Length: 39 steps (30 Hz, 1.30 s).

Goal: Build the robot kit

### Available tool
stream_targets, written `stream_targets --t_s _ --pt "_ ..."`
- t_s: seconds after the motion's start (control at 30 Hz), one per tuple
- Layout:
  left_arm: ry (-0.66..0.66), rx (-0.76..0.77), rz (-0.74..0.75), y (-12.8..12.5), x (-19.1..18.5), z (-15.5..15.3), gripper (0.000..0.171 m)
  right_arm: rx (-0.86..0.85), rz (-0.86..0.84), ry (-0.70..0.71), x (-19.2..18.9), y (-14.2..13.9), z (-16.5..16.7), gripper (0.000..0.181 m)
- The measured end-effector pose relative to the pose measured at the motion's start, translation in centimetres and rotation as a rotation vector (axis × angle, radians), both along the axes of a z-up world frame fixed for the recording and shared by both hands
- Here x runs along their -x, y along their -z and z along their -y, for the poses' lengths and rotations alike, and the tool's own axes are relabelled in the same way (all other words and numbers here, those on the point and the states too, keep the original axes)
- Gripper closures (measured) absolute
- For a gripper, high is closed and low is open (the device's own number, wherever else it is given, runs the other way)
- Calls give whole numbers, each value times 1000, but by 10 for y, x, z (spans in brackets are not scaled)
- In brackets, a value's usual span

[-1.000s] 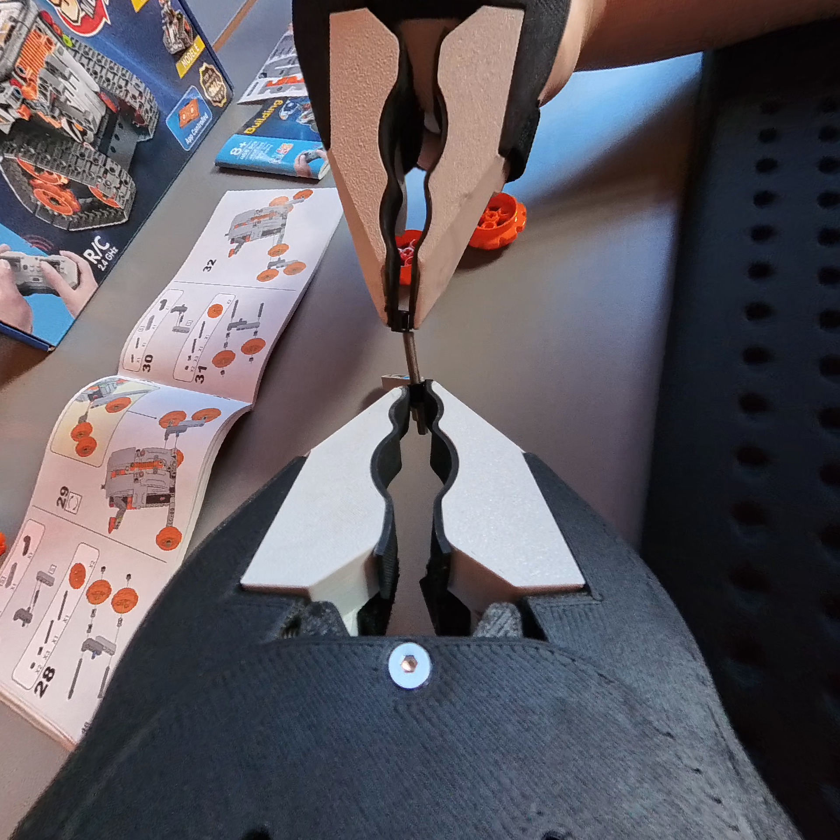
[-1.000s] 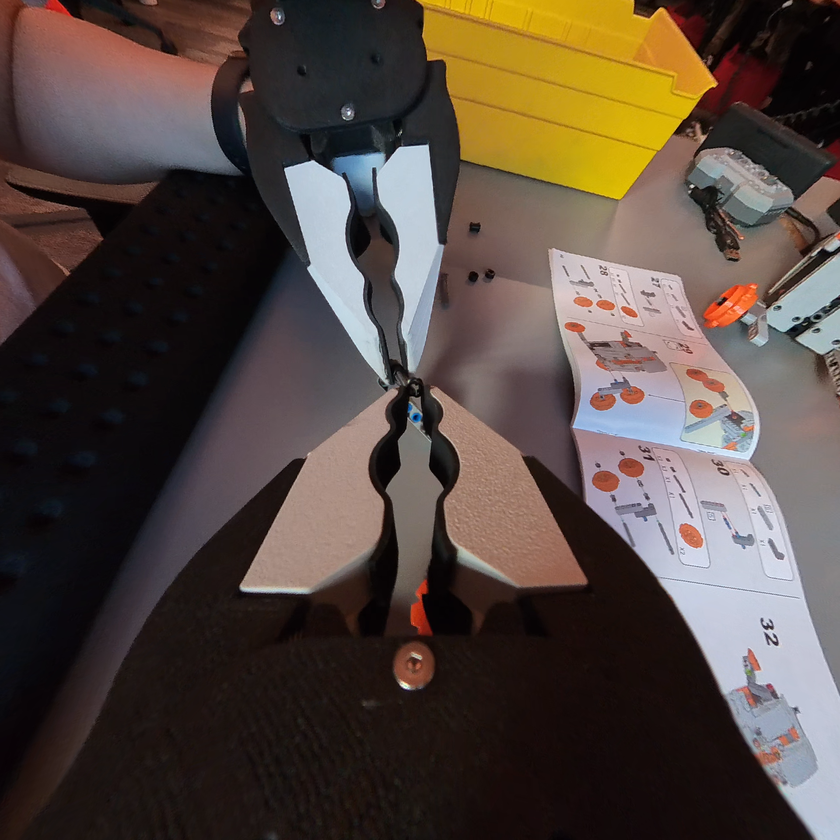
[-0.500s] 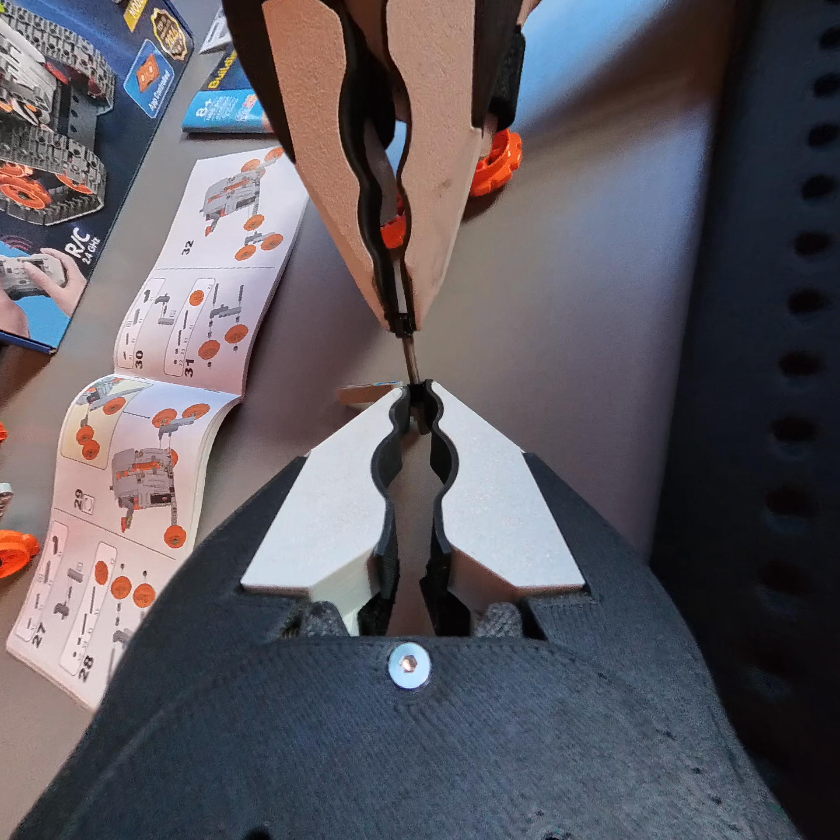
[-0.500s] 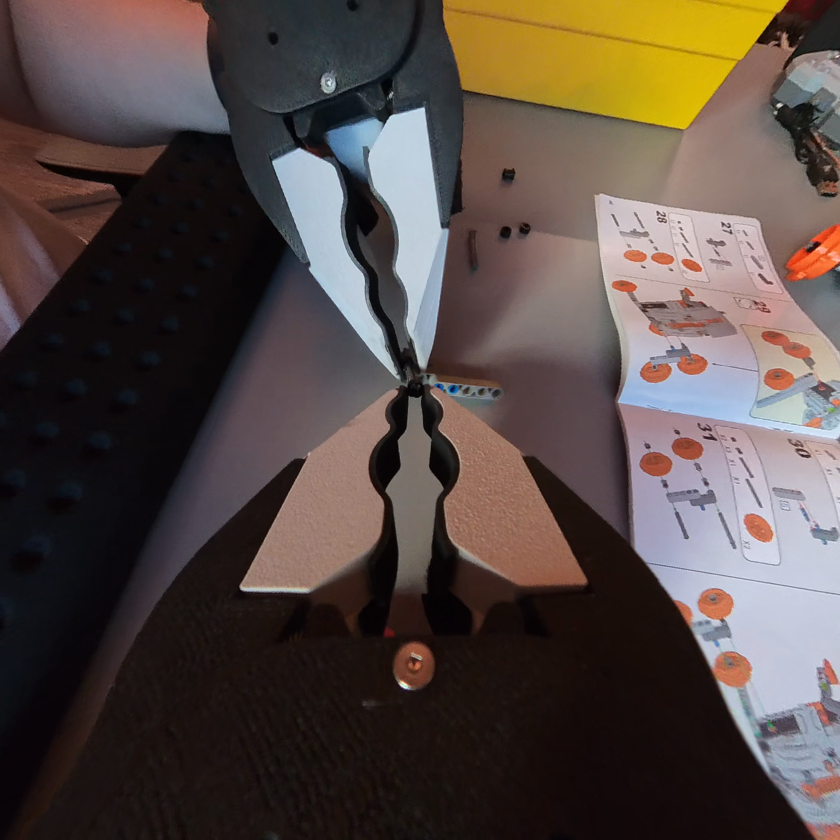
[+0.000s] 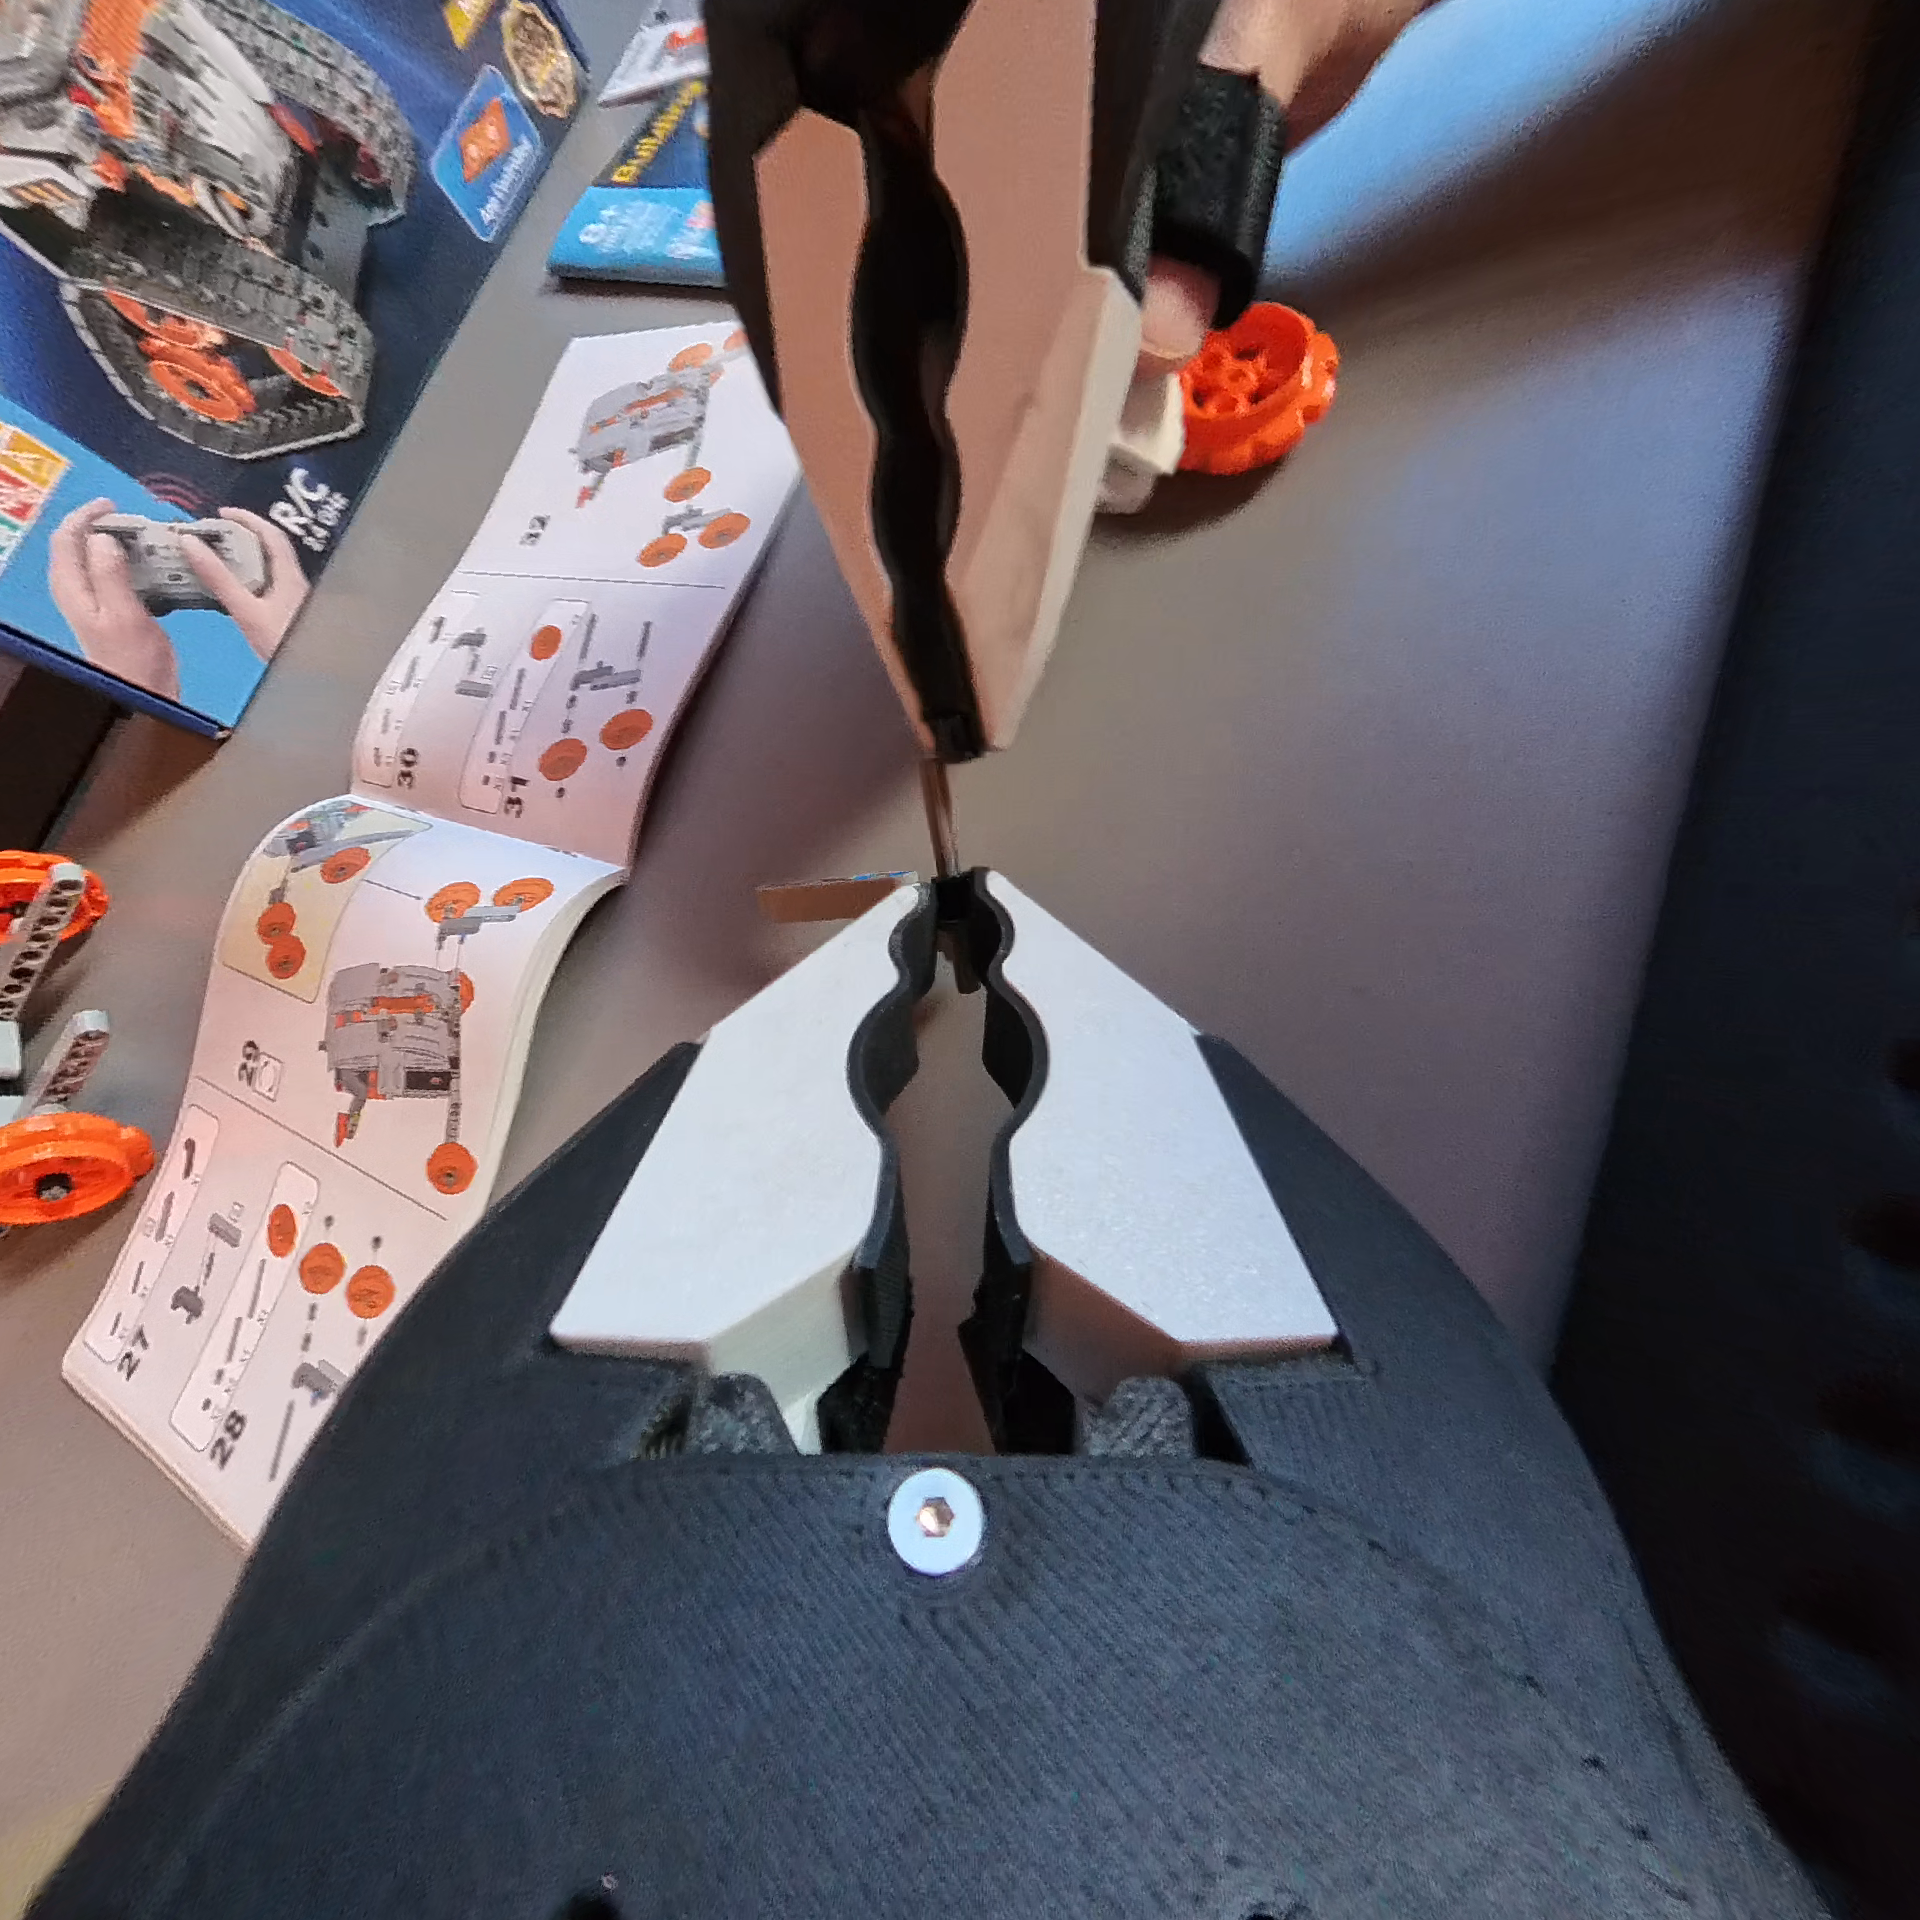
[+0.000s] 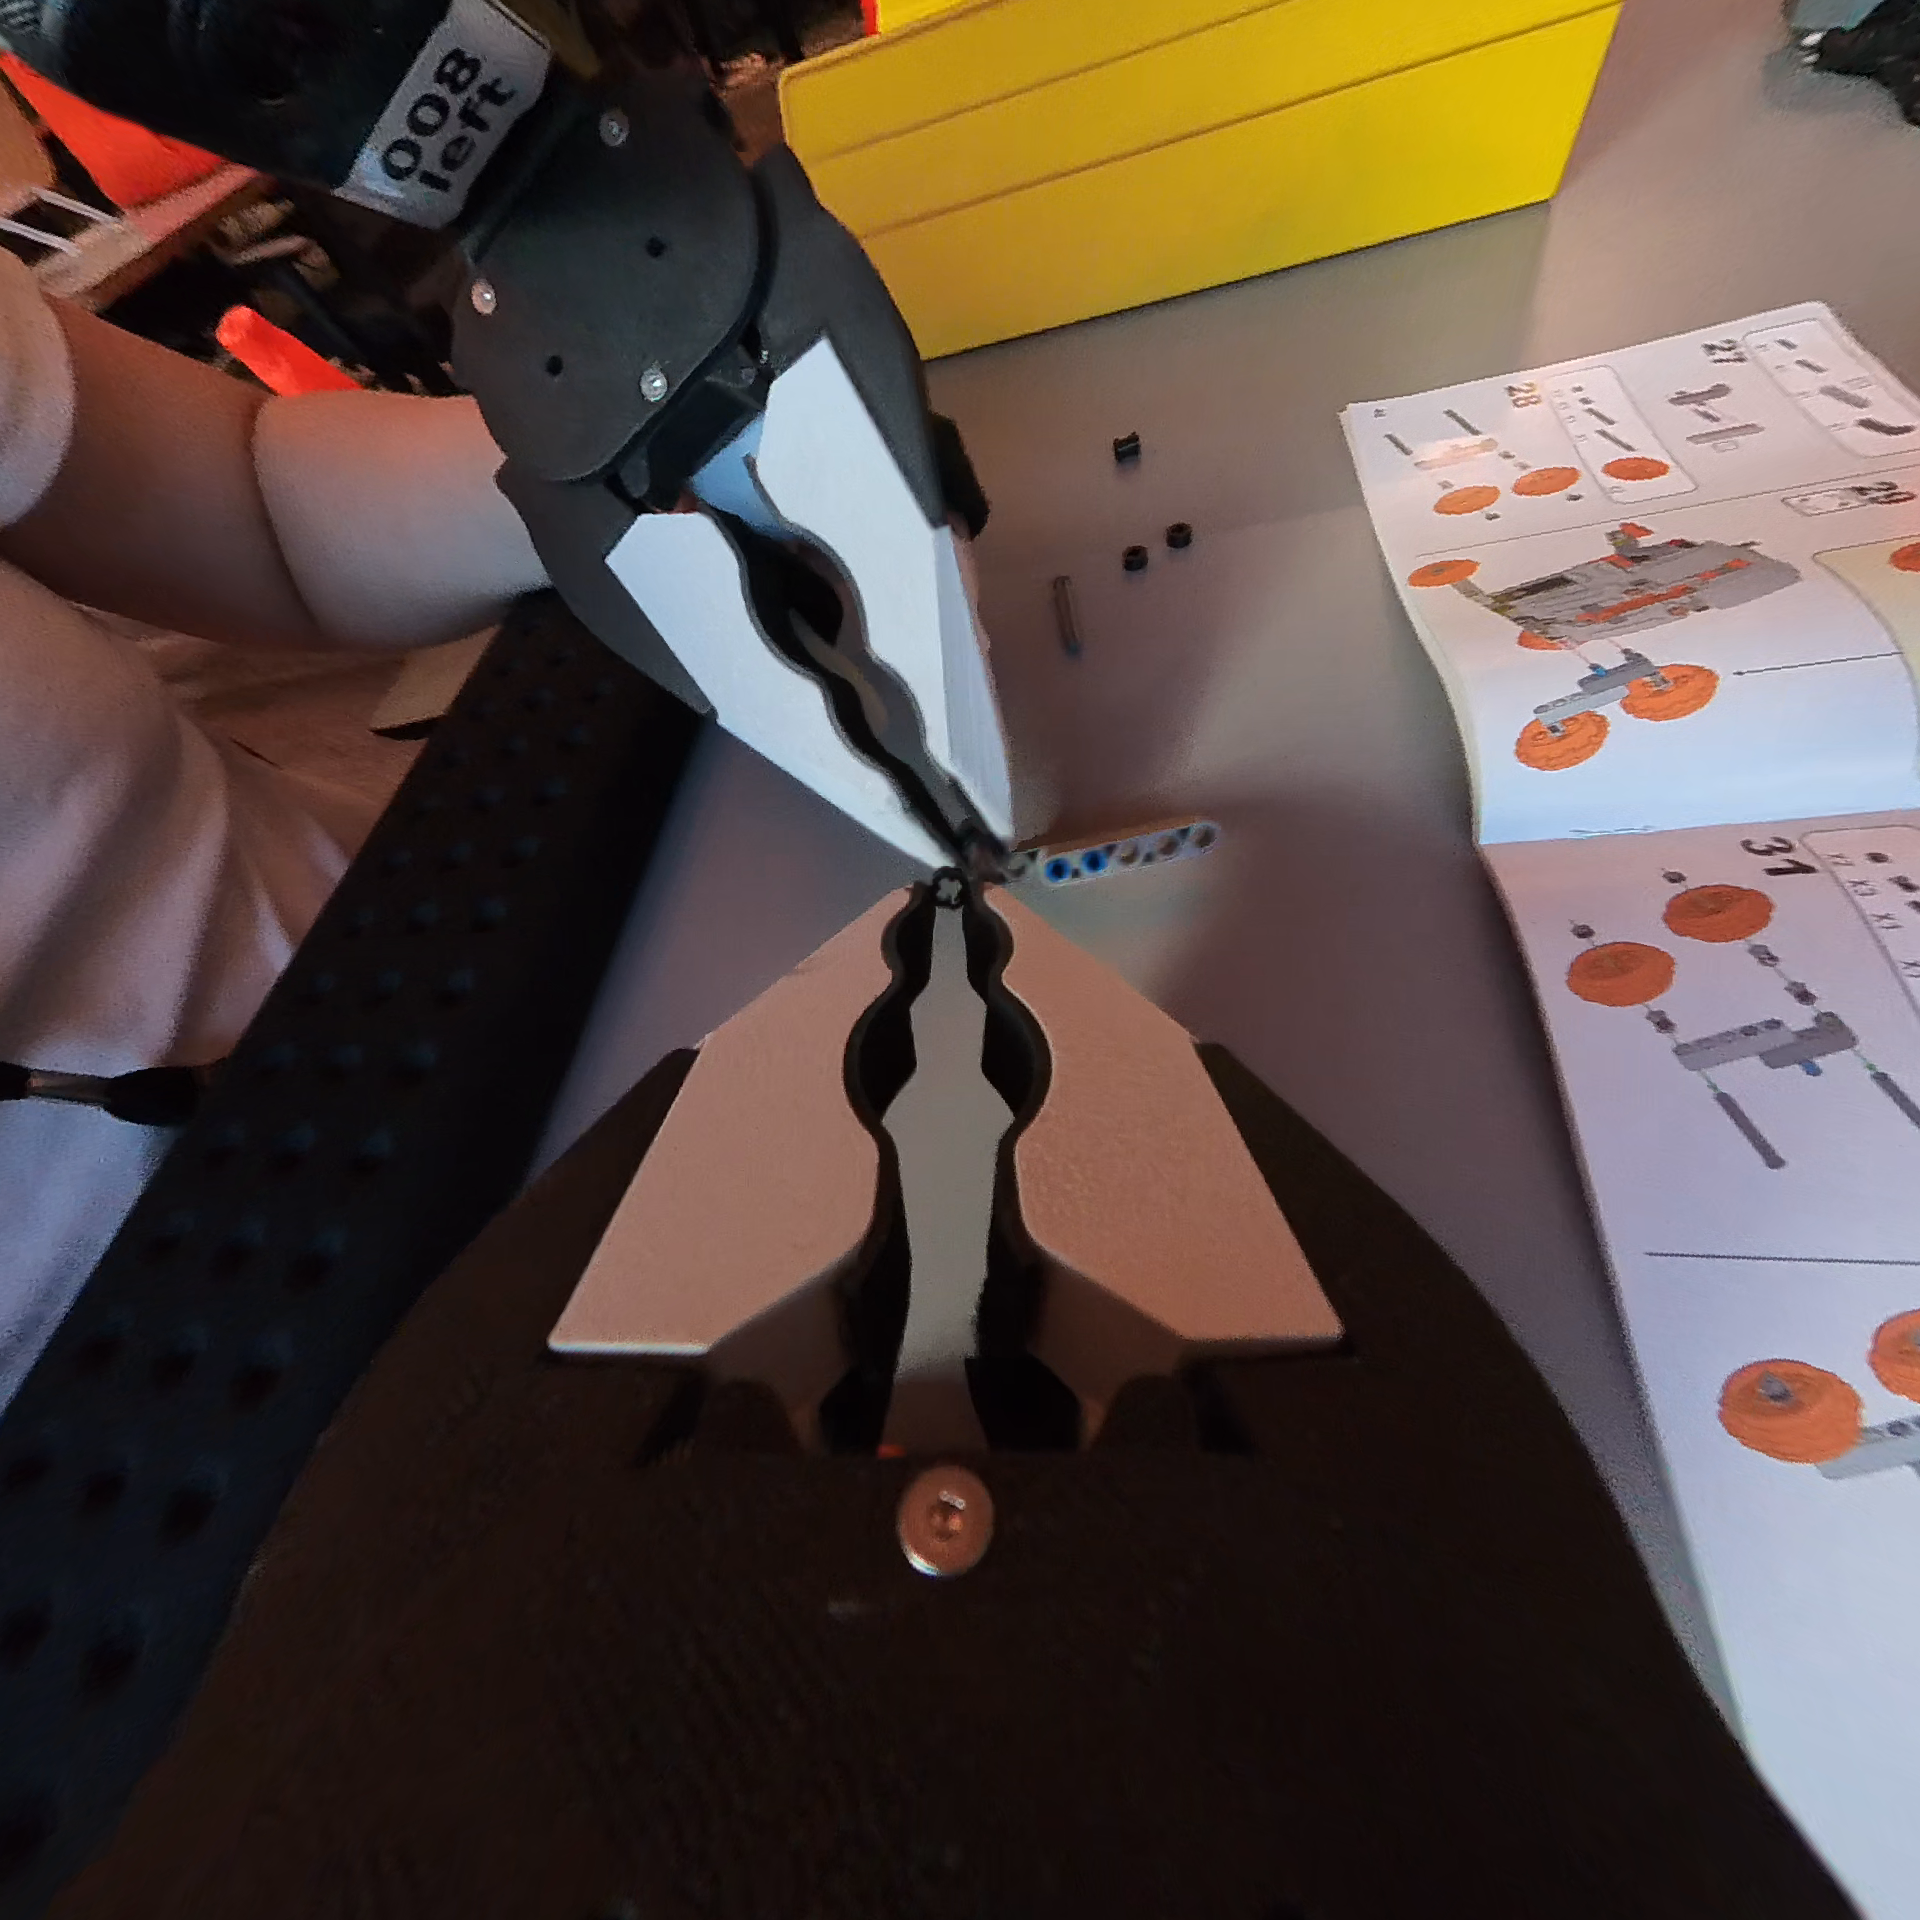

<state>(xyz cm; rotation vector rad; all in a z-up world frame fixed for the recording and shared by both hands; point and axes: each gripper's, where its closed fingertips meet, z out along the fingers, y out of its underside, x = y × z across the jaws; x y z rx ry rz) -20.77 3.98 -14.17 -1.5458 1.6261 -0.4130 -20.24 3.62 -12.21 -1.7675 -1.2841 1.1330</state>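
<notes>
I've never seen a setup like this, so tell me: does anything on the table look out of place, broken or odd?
Nothing looks damaged or spilled. Small parts lie loose: three black bushes and a dark pin near the yellow bin, and an orange wheel beyond the open instruction booklet. Both grippers pinch one thin dark axle tip to tip.

orange wheel (image 5: pixel 1255 387) | yellow bin (image 6: pixel 1195 156) | blue box (image 5: pixel 239 312) | grey table (image 5: pixel 1351 831)

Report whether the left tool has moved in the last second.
Yes. Against the yellow bin, the left tool has swung leftward and now leans in from upper left, its tip still at the right tool.
</notes>
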Motion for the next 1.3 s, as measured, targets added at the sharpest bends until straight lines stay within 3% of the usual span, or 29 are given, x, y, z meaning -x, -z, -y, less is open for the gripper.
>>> stream_targets --t_s 0.1,0.37,0.63,1.3 --pt "13 18 60 -10 -2 3 169 -13 10 -5 3 1 2 177" --pt "-2 26 55 -7 0 0 169 14 -64 33 -3 -9 -7 177" --pt "3 3 -7 1 0 1 169 3 22 11 -2 3 -2 177" --pt "18 3 17 -4 -1 5 169 9 -7 0 -3 -1 -3 176"
